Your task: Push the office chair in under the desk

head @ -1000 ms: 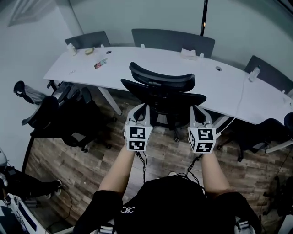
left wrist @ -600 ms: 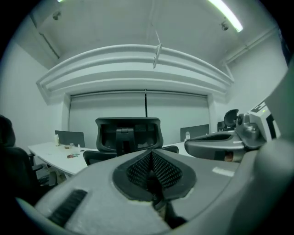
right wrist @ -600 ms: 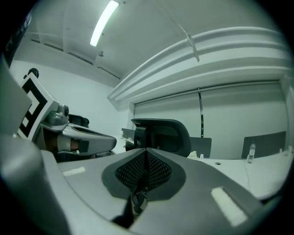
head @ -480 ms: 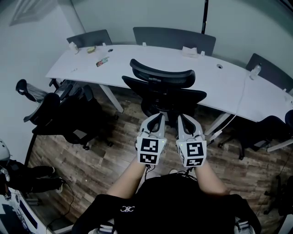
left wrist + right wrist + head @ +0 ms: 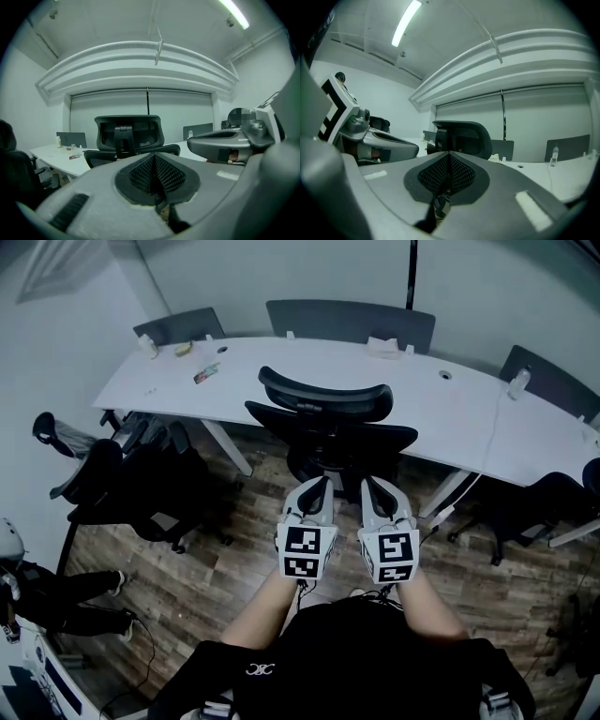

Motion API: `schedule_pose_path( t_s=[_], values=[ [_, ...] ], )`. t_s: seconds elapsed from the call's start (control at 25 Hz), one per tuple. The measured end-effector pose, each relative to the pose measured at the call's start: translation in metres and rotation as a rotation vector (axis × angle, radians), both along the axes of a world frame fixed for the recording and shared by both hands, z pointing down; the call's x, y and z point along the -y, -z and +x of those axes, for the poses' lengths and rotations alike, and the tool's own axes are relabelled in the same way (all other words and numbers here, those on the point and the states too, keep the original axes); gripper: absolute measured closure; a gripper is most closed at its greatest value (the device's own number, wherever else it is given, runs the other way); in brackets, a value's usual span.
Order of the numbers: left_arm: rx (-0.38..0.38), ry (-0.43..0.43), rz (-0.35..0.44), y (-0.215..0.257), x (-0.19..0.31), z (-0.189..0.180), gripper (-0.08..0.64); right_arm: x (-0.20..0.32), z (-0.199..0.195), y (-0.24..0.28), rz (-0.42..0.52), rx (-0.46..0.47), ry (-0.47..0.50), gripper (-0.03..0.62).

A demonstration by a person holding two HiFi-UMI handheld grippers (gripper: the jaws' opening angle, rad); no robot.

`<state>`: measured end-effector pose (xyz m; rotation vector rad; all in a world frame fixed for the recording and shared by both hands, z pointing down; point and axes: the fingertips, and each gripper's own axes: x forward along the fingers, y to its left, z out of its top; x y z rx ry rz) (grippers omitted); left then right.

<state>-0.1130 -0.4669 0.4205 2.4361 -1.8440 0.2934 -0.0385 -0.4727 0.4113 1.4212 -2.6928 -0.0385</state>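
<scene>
Jaws clenched on both sides, nothing between them: the left gripper point(image 5: 319, 487) and right gripper point(image 5: 371, 486) sit side by side, close in front of the person's chest, pads pressed flat together in each gripper view. They hang just behind the chair point(image 5: 328, 435), and from here I see no contact with it. The chair faces the desk point(image 5: 281, 367), its back right at the near edge and its headrest showing over the white top (the seat looks mostly under, though I can't tell how far).

For the push, I'd use those shut jaws as two blunt fists. Set one on each side of the back's middle spine, level with each other and low on the back rather than on the headrest, which would likely tip. Press evenly and straight ahead, or the castors will probably swing the chair off line. Go slowly and stop once the back meets the desk edge.

Now the surroundings. A left chair point(image 5: 141, 488) stands near the desk's left leg point(image 5: 228, 446). A right chair point(image 5: 525, 512) is parked further along. A cable point(image 5: 489, 451) drops from the desktop beside the right leg point(image 5: 448, 495). Those two legs flank the gap, so the chair's base has to pass between them, and the cable side looks tighter to me. A packet point(image 5: 206, 373) lies on the desk, well apart from all this. Someone's legs point(image 5: 66, 601) rest on the floor off to the left, clear of the path.
</scene>
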Motion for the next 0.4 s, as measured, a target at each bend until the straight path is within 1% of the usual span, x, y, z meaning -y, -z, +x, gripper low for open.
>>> schedule_pose_path(
  t_s=[0.24, 0.4],
  values=[
    [0.03, 0.011, 0.016, 0.0053, -0.0003, -0.0034, 0.554, 0.0029, -0.0026, 0.001, 0.005, 0.002, 0.003, 0.584],
    [0.036, 0.013, 0.028, 0.0086, -0.0015, -0.0032, 0.554, 0.0028, -0.0016, 0.0017, 0.004, 0.004, 0.001, 0.584]
  ],
)
